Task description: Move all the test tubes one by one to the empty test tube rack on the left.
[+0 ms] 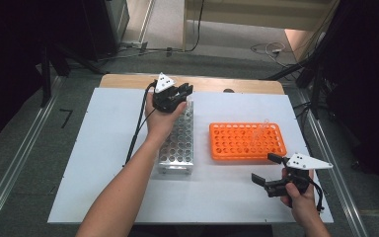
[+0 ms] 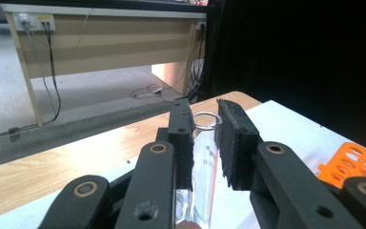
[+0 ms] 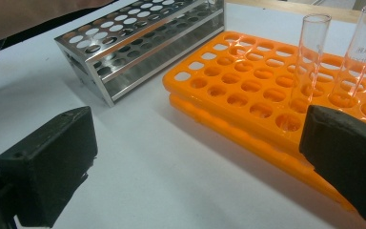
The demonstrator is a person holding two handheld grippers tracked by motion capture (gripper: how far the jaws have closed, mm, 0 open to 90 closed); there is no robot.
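Left gripper (image 2: 205, 143) at far end of metal rack (image 1: 176, 140), fingers (image 2: 181, 138) closed on a glass tube (image 2: 205, 157), apparently standing in that rack. Right gripper (image 1: 272, 170) low over tabletop (image 1: 103, 163) just beside orange rack (image 1: 246, 141), fingers wide apart, empty. Two tubes (image 3: 310, 52) upright in orange rack.

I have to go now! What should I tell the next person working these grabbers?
Left gripper: shut on a clear test tube, over the far end of the metal rack; whether the tube sits in a hole I can't tell.
Right gripper: open, nothing between its jaws, near the front right corner of the orange rack.
Orange rack: two glass tubes stand in it.
Left to do, probably: move the held tube between the racks, then deal with any others.
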